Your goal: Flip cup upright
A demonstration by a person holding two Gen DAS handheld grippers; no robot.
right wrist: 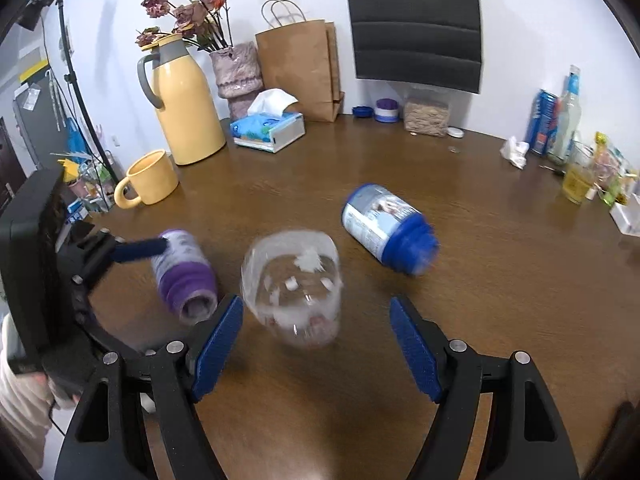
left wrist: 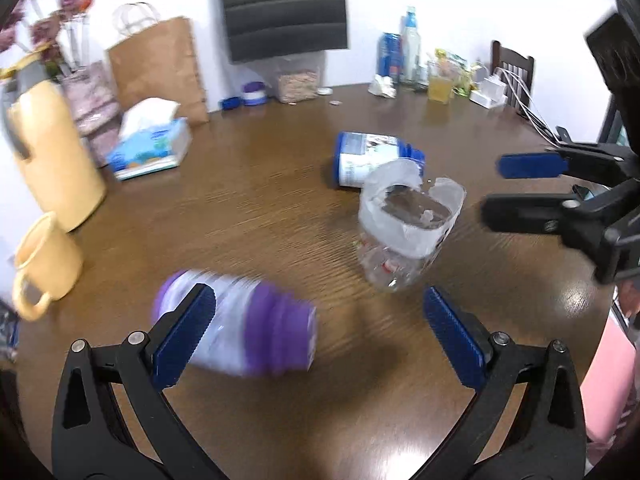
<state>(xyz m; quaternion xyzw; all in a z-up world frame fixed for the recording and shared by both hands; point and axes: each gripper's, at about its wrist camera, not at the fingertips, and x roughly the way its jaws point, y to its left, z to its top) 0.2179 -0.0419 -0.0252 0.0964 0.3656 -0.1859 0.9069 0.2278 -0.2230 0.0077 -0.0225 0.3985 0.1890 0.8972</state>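
Two capped bottles: purple point(right wrist: 185, 276), blue point(right wrist: 390, 228); one clear cup point(right wrist: 294, 286); one mug point(right wrist: 148, 178).

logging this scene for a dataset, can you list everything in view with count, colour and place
clear plastic cup: 1, transparent, table centre, ahead of the right tongs
purple-capped white bottle: 1, lying on its side, by the left tongs
blue-capped white bottle: 1, lying on its side, behind the cup
yellow ceramic mug: 1, left side
yellow thermos jug: 1, grey lid, behind the mug
tissue box: 1, blue and white, back left
brown paper bag: 1, at the wall
pink vase of dried flowers: 1, beside the jug
brown wooden table: 1, under everything
left tongs: black, blue pads, open
right tongs: black, blue pads, open
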